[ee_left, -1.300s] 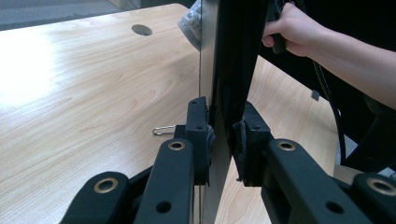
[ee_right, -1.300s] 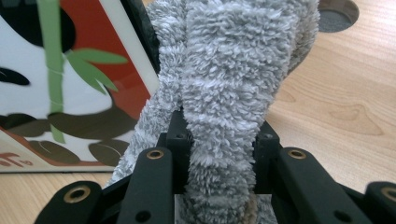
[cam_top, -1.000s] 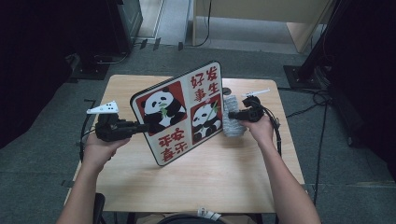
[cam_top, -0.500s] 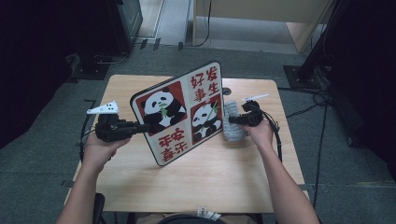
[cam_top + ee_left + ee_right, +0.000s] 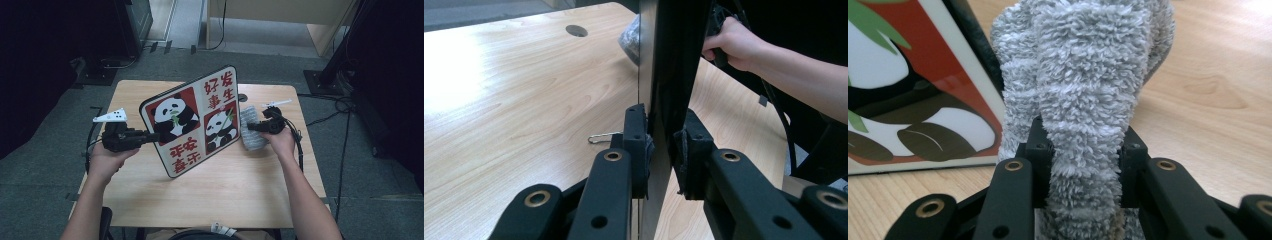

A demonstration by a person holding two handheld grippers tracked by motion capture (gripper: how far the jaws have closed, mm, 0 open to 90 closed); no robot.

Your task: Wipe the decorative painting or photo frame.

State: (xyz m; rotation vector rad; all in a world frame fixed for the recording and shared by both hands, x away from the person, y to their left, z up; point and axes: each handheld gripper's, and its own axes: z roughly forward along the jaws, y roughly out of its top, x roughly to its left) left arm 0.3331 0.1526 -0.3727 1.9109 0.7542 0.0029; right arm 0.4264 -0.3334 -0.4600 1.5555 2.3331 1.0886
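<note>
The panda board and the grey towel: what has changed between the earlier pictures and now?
Almost nothing has changed. The right hand-held gripper with the grey towel shifted very slightly beside the panda board; no direction can be told. Nothing was taken hold of or let go. The left hand-held gripper still clamps the board's edge, the board still stands tilted on the table, and the right one still grips the towel.

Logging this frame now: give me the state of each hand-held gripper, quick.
Left hand-held gripper: closed on the edge of the panda picture board.
Right hand-held gripper: closed on the grey fluffy cloth.
</note>
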